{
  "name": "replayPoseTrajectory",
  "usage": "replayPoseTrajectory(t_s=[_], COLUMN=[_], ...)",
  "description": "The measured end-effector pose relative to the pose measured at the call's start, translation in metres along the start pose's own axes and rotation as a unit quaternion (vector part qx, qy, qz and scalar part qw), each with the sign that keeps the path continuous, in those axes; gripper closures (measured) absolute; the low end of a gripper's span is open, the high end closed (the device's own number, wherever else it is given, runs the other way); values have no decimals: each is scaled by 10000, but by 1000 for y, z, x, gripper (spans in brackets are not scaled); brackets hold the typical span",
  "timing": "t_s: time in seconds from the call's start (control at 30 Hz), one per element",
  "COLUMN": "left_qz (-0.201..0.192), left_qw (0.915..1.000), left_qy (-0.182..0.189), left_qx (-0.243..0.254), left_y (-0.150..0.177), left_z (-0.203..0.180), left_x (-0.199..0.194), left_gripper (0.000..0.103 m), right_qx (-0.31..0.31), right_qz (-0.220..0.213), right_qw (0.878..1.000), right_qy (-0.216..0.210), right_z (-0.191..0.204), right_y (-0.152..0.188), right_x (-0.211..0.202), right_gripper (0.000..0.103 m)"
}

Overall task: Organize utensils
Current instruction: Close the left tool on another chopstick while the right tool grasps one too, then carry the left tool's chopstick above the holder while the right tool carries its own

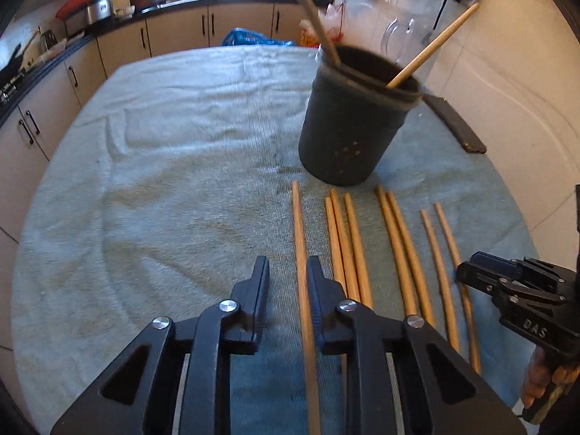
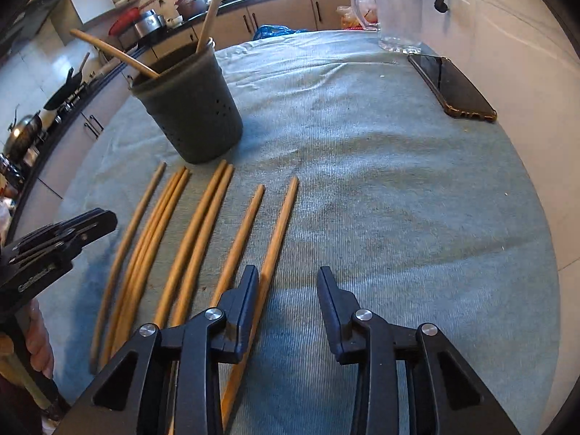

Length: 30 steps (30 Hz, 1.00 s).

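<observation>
While both grippers hang low over the towel-covered counter [image 2: 380, 181], eight wooden chopsticks [image 2: 197, 239] lie in a row in front of the dark holder [image 2: 192, 108].

The left gripper [image 1: 288, 272] has its fingers narrowly parted astride the leftmost chopstick [image 1: 301, 253], which touches the right finger only; no grip is evident. The right gripper [image 2: 288, 282] stands wider open, the rightmost chopstick [image 2: 279, 232] just inside its left finger. Two more chopsticks [image 1: 431, 49] lean in the holder; a phone [image 2: 453, 87] and a clear jug [image 2: 397, 11] lie beyond.
</observation>
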<state>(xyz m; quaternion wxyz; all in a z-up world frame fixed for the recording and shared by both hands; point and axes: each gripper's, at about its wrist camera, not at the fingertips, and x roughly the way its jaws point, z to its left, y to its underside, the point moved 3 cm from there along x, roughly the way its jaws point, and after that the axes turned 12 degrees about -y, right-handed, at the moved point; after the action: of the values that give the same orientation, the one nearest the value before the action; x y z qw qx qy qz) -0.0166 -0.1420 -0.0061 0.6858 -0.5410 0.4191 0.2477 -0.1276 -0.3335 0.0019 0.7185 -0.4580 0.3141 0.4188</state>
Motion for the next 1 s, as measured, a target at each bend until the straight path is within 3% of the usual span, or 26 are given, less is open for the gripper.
replayPoseTrajectory(t_s=[0.17, 0.23, 0.27, 0.37, 0.53, 0.67, 0.83, 1.0], left_qz=[67, 34, 40, 127, 411, 597, 762, 805], left_qw=[9998, 9997, 9996, 9998, 9986, 9979, 9969, 9964], left_qy=[36, -43, -97, -111, -19, 82, 109, 205], left_qx=[160, 243, 250, 69, -318, -233, -187, -184], left_y=[-9, -13, -14, -13, -1, -7, -23, -33], left_z=[-12, -15, -15, -8, 11, 12, 13, 9], left_x=[13, 18, 18, 19, 12, 16, 27, 33], left_gripper=[83, 85, 96, 97, 97, 96, 93, 81], right_qx=[-240, -296, -304, -208, -117, 111, 89, 38], right_qz=[-3, -30, -44, -32, 158, 306, 554, 705], right_qw=[9995, 9991, 9990, 9996, 9997, 9995, 9981, 9965], right_qy=[207, 305, 318, 195, 115, 31, 261, 439], right_z=[5, 5, 5, 1, -11, -20, -21, -18], right_y=[-6, -10, -12, -13, -10, -18, -37, -54], right_x=[7, 9, 10, 8, -1, 0, 13, 24], right_gripper=[72, 80, 87, 93, 95, 94, 94, 94])
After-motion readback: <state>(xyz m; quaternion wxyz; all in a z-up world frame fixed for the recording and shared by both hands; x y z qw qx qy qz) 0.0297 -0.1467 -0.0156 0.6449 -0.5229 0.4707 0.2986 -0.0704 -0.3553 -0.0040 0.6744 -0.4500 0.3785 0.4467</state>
